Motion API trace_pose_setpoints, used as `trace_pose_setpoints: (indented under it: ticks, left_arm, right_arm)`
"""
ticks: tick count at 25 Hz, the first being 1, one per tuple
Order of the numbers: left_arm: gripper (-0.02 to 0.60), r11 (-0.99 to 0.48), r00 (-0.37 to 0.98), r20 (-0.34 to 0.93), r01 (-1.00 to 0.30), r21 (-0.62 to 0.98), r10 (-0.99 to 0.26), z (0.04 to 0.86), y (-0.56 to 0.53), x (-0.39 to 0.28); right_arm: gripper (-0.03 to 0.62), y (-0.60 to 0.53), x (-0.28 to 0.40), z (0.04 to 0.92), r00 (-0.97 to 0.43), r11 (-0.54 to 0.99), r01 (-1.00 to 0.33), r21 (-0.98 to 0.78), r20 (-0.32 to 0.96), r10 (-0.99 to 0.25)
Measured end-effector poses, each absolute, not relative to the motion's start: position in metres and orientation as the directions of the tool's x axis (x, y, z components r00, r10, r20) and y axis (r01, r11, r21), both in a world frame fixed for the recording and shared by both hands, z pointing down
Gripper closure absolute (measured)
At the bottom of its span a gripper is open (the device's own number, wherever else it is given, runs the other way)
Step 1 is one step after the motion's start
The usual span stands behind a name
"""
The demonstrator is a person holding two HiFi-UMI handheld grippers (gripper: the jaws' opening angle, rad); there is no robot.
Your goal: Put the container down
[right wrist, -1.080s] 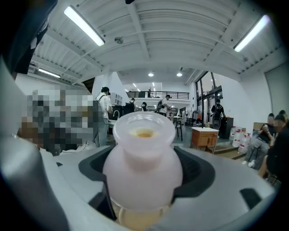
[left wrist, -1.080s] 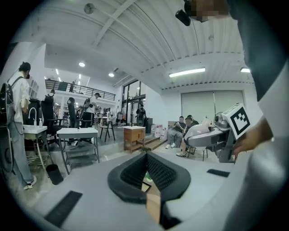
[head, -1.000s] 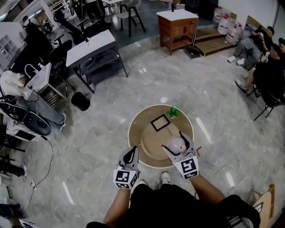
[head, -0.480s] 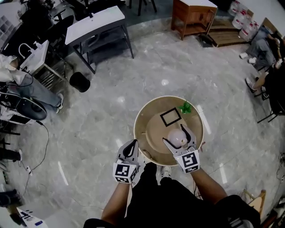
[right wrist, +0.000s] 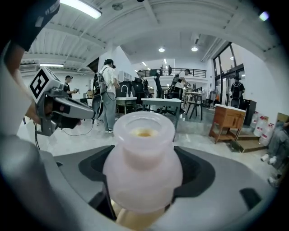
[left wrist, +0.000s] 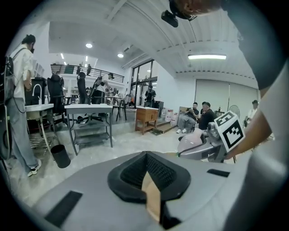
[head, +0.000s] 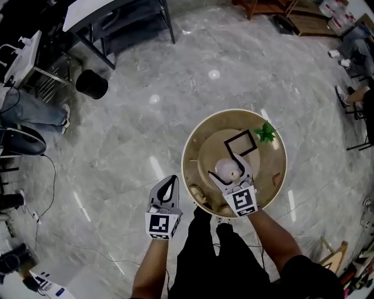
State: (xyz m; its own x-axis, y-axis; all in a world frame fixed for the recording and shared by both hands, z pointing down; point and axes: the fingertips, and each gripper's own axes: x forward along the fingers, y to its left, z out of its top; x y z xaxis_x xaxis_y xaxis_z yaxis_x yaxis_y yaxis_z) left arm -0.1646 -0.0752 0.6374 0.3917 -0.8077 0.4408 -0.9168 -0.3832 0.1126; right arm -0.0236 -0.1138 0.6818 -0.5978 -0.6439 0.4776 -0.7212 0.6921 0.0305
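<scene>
A pale pink translucent container (head: pixel 227 169) with a wide round neck sits between the jaws of my right gripper (head: pixel 229 167), which is shut on it. It hangs above the near middle of a round wooden table (head: pixel 193 140). In the right gripper view the container (right wrist: pixel 143 155) fills the centre, upright, with something yellowish inside its mouth. My left gripper (head: pixel 169 188) is to the left of the table, over the floor, jaws pressed together with nothing in them. In the left gripper view the left gripper (left wrist: pixel 146 158) points into the room.
On the table lie a black square outline (head: pixel 241 142), a small green plant (head: pixel 266 132) at the far right, and small tan objects (head: pixel 197 194) at the near rim. A black bin (head: pixel 92 84) and a desk (head: pixel 111 11) stand far left. Seated people (left wrist: pixel 201 118) are at the right.
The table has come closer and now lies right below me. My right gripper with the container now sits further over the tabletop. The left gripper stays beside the table, still shut.
</scene>
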Motion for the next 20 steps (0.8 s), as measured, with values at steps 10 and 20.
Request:
trace_pose_setpoints:
  ticks: [10, 20]
  left_arm:
    - [0.589, -0.418, 0.425, 0.473, -0.900, 0.126, -0.772, 0.707, -0.124, -0.196]
    - [0.589, -0.380, 0.410, 0.512, -0.909, 0.168, -0.755, 0.752, -0.116, -0.210]
  right_arm:
    - [0.184, -0.145, -0.061, 0.864, -0.563, 0.734, -0.679, 0.009, 0.635, -0.529]
    - [0.184, -0.156, -0.080, 0.944, -0.483, 0.685, -0.728, -0.018, 0.723, -0.494]
